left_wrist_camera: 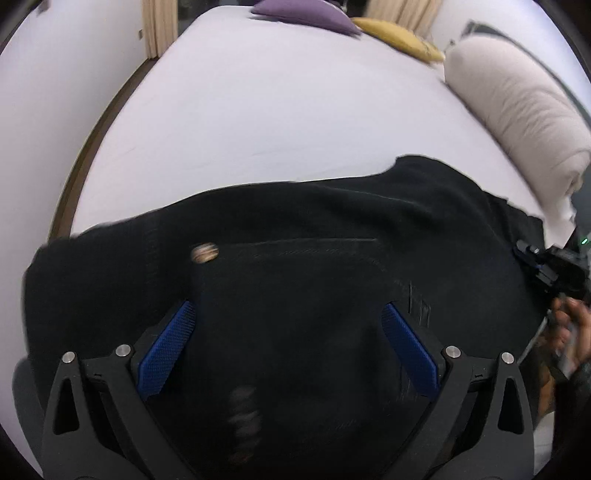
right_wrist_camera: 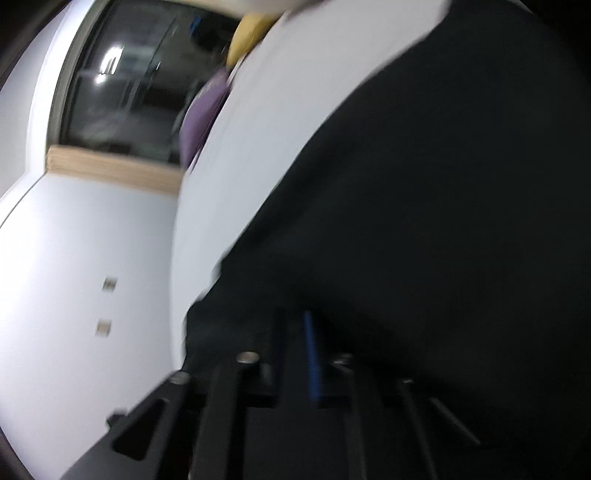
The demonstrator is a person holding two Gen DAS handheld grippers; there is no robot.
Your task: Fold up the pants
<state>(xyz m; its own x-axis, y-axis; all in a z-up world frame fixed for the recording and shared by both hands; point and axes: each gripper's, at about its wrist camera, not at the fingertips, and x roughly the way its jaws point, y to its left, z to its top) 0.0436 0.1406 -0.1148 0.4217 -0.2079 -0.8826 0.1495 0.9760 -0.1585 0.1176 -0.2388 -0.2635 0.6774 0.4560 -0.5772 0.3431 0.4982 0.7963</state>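
Black pants [left_wrist_camera: 295,236] lie spread across the near part of a white bed [left_wrist_camera: 258,118], waist end with a brass button [left_wrist_camera: 204,252] and a back pocket facing me. My left gripper [left_wrist_camera: 288,314] hovers just over the pants, its blue pads [left_wrist_camera: 166,350] wide apart and empty. My right gripper [right_wrist_camera: 308,332] shows blurred in the right wrist view, its jaws close together on an edge of the pants [right_wrist_camera: 424,221]. It also shows in the left wrist view [left_wrist_camera: 546,266] at the pants' right edge, held by a hand.
A rolled beige blanket [left_wrist_camera: 517,110] lies on the bed's right side. A purple cushion [left_wrist_camera: 306,14] and a yellow cushion [left_wrist_camera: 399,37] sit at the far end. A white wall [right_wrist_camera: 74,258] and a dark window [right_wrist_camera: 125,92] stand to the left.
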